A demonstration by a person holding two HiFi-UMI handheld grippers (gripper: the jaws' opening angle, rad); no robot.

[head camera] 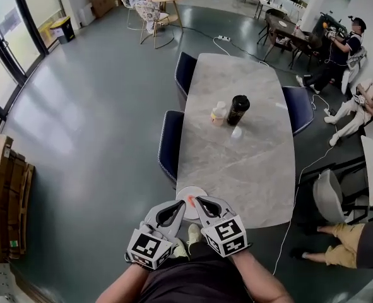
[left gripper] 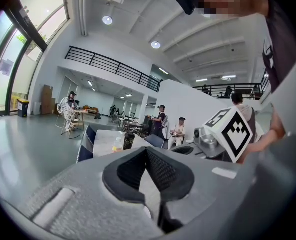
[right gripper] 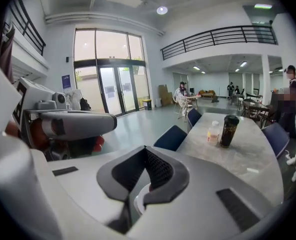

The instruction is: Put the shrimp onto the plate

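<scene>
A white plate [head camera: 187,194] sits at the near end of the marble table [head camera: 236,163]. A small orange shrimp [head camera: 190,200] shows on the plate's near right part, between the two gripper tips. My left gripper [head camera: 181,203] hovers over the plate's near left edge, and my right gripper [head camera: 199,200] is just right of the shrimp. Both are shut, with nothing between the jaws. In the left gripper view the left gripper [left gripper: 146,150] has its tips meeting. In the right gripper view the right gripper [right gripper: 145,148] is the same, and a piece of the plate [right gripper: 136,204] shows through the jaw opening.
Mid-table stand a black tumbler [head camera: 238,110], a small bottle [head camera: 218,113] and a small white cup [head camera: 236,132]. Blue chairs [head camera: 170,142] line the table's left side, and another chair [head camera: 298,108] is on the right. A cable [head camera: 300,175] crosses the floor. People [head camera: 344,43] sit far right.
</scene>
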